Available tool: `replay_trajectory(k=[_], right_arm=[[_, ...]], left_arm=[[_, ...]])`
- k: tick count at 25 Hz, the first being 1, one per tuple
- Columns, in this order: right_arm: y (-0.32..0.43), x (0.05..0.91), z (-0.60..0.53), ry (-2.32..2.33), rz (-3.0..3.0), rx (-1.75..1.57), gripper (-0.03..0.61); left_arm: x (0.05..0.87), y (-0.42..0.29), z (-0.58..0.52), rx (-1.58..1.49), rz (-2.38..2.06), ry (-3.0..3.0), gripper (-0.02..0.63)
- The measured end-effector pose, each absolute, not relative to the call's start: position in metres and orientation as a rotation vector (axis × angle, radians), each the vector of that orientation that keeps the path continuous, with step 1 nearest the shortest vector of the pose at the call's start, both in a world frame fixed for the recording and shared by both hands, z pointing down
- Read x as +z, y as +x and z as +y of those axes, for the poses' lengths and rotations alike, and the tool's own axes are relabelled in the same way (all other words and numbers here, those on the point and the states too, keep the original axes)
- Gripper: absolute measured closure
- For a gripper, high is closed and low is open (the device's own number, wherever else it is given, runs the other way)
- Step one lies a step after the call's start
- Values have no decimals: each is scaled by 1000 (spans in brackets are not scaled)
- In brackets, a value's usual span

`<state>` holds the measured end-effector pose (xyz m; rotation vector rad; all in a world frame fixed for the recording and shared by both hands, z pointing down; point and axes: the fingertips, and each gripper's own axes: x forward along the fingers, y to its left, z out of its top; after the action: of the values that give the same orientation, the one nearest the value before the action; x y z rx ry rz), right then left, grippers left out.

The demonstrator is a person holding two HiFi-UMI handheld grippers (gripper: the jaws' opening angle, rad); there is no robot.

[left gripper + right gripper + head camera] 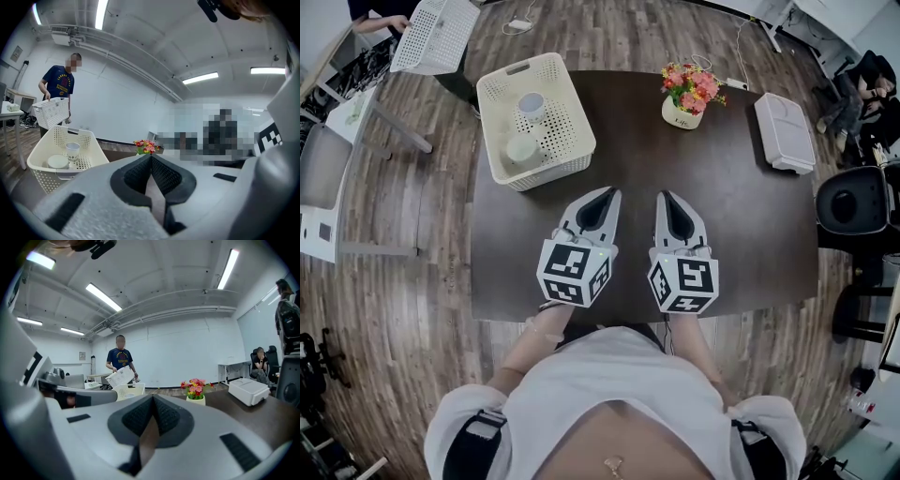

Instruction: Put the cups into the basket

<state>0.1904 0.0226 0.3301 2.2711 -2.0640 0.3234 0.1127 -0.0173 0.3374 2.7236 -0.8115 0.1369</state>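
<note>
A cream perforated basket stands at the far left of the dark table. Inside it are two white cups: one upright, one nearer me. The left gripper view shows the same basket with the upright cup and the other cup. My left gripper and right gripper hover side by side over the table's near middle, right of the basket. Both are shut and hold nothing. The left gripper's jaws and the right gripper's jaws meet at their tips.
A pot of flowers sits at the table's far middle, a white lidded box at its right. Beyond the table a person holds a second white basket. A black chair stands right; desks stand left.
</note>
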Motion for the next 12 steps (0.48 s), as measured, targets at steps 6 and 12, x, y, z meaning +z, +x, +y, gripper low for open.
replay_trajectory(k=[6,12], right_arm=[[186,334,22,2254,-2073,344,568],[177,336,18,2233,-2090,353,568]], left_arm=[[340,107,-16,152,-828,2713,603],[342,98,-20,160,-849,2699,603]])
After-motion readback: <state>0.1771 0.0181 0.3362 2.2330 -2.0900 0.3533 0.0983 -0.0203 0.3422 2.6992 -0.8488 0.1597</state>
